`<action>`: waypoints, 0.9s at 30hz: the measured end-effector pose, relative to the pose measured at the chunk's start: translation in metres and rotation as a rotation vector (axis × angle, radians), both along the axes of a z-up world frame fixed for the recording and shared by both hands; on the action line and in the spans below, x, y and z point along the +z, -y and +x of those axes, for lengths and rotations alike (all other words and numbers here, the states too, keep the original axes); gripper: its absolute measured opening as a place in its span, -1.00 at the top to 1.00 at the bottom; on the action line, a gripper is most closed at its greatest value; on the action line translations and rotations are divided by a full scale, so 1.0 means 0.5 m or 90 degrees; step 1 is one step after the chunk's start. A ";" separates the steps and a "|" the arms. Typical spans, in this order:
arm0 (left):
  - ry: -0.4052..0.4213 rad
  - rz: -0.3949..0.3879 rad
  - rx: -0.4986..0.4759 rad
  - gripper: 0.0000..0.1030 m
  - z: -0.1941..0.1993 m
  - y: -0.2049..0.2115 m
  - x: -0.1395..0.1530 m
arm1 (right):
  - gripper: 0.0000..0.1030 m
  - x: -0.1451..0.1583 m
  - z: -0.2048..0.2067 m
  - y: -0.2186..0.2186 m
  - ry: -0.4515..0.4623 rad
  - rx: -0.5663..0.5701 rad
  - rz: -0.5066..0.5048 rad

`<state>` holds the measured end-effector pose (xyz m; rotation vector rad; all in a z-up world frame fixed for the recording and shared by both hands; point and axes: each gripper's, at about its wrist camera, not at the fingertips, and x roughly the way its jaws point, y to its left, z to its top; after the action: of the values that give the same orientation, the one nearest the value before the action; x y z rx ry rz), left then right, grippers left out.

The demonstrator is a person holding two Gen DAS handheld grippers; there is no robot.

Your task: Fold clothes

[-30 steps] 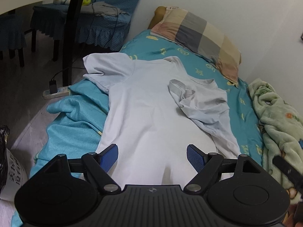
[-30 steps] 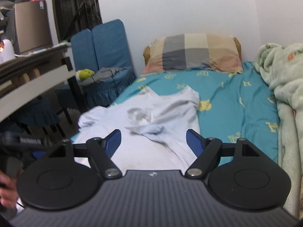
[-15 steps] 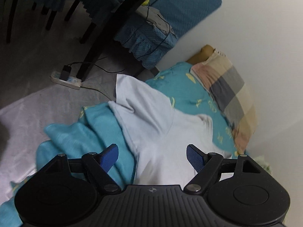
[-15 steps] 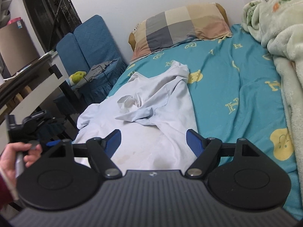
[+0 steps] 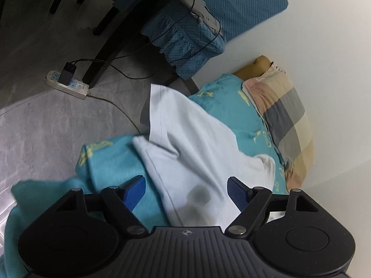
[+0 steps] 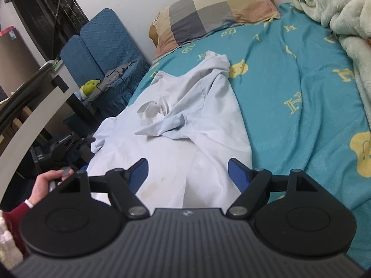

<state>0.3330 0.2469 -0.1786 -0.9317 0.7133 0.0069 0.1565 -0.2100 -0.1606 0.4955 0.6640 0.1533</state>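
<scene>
Left gripper (image 5: 186, 191): jaws closing, nothing pinched; white shirt (image 5: 197, 153) hem beneath, stretching toward 12 o'clock.
Right gripper (image 6: 187, 172): jaws apart, empty; shirt at 12 o'clock.

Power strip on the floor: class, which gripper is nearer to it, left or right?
Left. The left gripper hangs over the shirt's floor-side edge, facing the power strip. The right gripper is farther in, over the bed.

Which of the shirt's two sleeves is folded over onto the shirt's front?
The sleeve on the sheet side: it lies crumpled across the shirt, cuff open. The other sleeve hangs off the bed edge.
</scene>
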 end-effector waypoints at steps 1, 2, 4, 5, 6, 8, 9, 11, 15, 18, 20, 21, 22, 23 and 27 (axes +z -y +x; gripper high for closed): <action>0.001 0.000 0.006 -0.30 0.004 -0.004 -0.003 | -0.50 -0.002 0.001 0.000 -0.001 0.003 0.003; 0.002 -0.004 0.005 -0.22 0.009 -0.006 -0.006 | -0.50 -0.002 0.002 -0.002 -0.001 0.006 0.004; 0.002 0.013 -0.008 0.58 0.019 -0.003 -0.004 | -0.50 -0.002 0.002 -0.009 0.004 0.013 -0.001; 0.002 0.034 -0.016 0.86 0.021 0.002 0.002 | -0.50 -0.002 0.002 -0.010 0.006 0.015 -0.003; 0.004 0.053 -0.022 0.94 0.021 0.007 0.009 | -0.50 -0.001 0.002 -0.011 0.007 0.015 -0.003; 0.029 0.077 -0.025 0.94 0.012 0.019 0.030 | -0.50 0.000 0.003 -0.011 0.007 0.014 -0.002; 0.042 0.100 -0.032 0.95 0.009 0.029 0.049 | -0.50 0.001 0.004 -0.012 0.007 0.013 -0.001; 0.071 0.157 -0.051 0.95 0.001 0.055 0.094 | -0.50 0.005 0.004 -0.009 0.009 0.008 0.004; 0.139 0.285 -0.105 0.95 -0.012 0.146 0.194 | -0.50 0.018 0.001 0.003 0.024 -0.006 0.003; 0.157 0.352 -0.172 0.95 -0.002 0.251 0.253 | -0.50 0.021 -0.005 0.020 0.019 -0.019 0.002; 0.169 0.394 -0.224 0.95 0.006 0.336 0.287 | -0.50 0.022 -0.010 0.036 0.012 -0.027 0.010; 0.173 0.414 -0.252 0.95 0.009 0.382 0.298 | -0.50 0.023 -0.012 0.044 0.010 -0.032 0.013; 0.172 0.431 -0.278 0.95 0.010 0.426 0.303 | -0.50 0.024 -0.015 0.052 0.008 -0.038 0.017; 0.165 0.443 -0.299 0.95 0.010 0.471 0.301 | -0.50 0.025 -0.018 0.060 0.006 -0.042 0.022; 0.115 0.454 -0.357 0.82 0.011 0.602 0.245 | -0.50 0.022 -0.025 0.094 -0.005 -0.063 0.050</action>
<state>0.3385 -0.0539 -0.0563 -0.0335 0.7109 -0.2972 0.1439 -0.2571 -0.1496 0.6045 0.6420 0.0841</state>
